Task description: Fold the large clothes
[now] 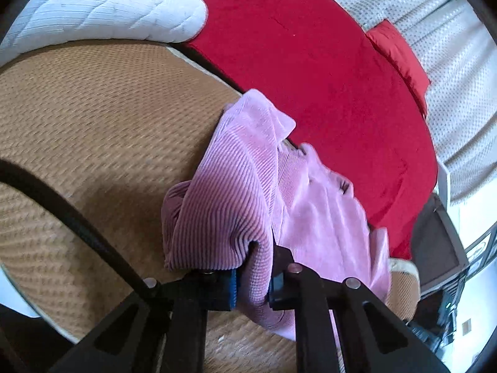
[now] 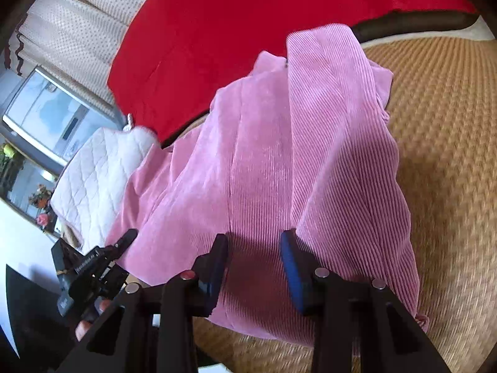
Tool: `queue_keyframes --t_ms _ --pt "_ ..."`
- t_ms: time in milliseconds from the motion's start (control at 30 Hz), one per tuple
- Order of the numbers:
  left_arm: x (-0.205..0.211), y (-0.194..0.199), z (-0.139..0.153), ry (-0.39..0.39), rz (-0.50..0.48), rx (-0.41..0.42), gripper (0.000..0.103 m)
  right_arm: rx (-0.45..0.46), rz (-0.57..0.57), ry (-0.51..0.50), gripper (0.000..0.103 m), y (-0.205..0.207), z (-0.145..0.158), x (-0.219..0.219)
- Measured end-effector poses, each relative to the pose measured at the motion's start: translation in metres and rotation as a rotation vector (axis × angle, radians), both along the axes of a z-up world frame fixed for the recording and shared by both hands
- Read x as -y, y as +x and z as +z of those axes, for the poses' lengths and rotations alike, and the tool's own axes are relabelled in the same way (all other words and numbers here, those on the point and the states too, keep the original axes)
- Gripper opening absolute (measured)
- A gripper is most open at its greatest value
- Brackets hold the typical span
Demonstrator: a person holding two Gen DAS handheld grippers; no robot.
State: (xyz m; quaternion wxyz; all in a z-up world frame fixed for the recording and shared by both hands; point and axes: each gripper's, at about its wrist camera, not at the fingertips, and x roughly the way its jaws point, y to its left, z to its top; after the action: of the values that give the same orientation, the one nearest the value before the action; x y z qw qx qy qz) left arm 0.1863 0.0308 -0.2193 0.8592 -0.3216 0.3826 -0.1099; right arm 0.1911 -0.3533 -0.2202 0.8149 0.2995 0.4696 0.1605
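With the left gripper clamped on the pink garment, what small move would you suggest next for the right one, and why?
Probably close the right gripper on the pink corduroy garment lying between its parted fingers. The left gripper already pinches a bunched fold, so a second hold would likely let both lift and spread it over the woven mat.

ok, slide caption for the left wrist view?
Left gripper pinching a fold of pink corduroy garment over the woven mat.

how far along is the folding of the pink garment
Early. Done: the pink garment lies on the woven mat, one side flapped over. In hand: left gripper pinches an edge; right gripper sits open over the hem. Left: the remaining folds.
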Motion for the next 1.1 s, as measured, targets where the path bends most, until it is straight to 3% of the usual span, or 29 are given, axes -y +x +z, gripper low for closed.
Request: queue_keyframes --t_ms 67,167,233,300,367,433,467,633,767,867,967,1033,1100 --pt "0.004 0.009 0.002 0.01 -0.008 0.007 0.021 0.0 0.005 -0.004 0.039 0.001 0.006 -0.002" --pt "0.005 0.017 0.004 0.039 -0.023 0.026 0.037 0.047 -0.06 0.043 0.04 0.005 0.023 0.011" --pt "0.009 0.024 0.001 0.035 -0.036 0.014 0.066 0.117 -0.142 0.078 0.041 0.008 0.037 0.024" --pt "0.011 0.028 -0.002 0.0 -0.015 0.003 0.067 0.16 -0.228 0.09 0.051 0.016 0.043 0.036" --pt "0.01 0.03 -0.007 -0.023 0.004 -0.008 0.067 0.116 -0.284 0.075 0.055 0.033 0.034 0.041" --pt "0.005 0.033 -0.009 -0.039 0.025 -0.019 0.064 -0.034 -0.276 0.072 0.054 0.055 0.003 0.038" --pt "0.003 0.034 -0.009 -0.039 0.036 -0.023 0.059 -0.097 -0.271 0.099 0.041 0.063 -0.015 0.036" --pt "-0.005 0.045 -0.005 -0.016 0.051 -0.017 0.025 -0.094 -0.274 0.118 0.039 0.06 -0.015 0.036" --pt "0.021 0.038 0.024 0.175 -0.023 0.109 0.018 -0.074 -0.246 0.072 0.039 0.061 -0.015 0.022" --pt "0.057 0.029 0.058 0.321 -0.146 0.268 0.017 -0.077 -0.246 0.085 0.039 0.063 -0.018 0.021" --pt "0.112 0.012 0.081 0.467 -0.336 0.436 0.016 -0.085 -0.239 0.11 0.039 0.061 -0.02 0.03" --pt "0.151 0.003 0.078 0.543 -0.509 0.48 0.014 -0.09 -0.231 0.142 0.039 0.06 -0.02 0.038" --pt "0.171 0.0 0.061 0.565 -0.621 0.462 0.014 -0.092 -0.232 0.212 0.038 0.059 -0.021 0.05"
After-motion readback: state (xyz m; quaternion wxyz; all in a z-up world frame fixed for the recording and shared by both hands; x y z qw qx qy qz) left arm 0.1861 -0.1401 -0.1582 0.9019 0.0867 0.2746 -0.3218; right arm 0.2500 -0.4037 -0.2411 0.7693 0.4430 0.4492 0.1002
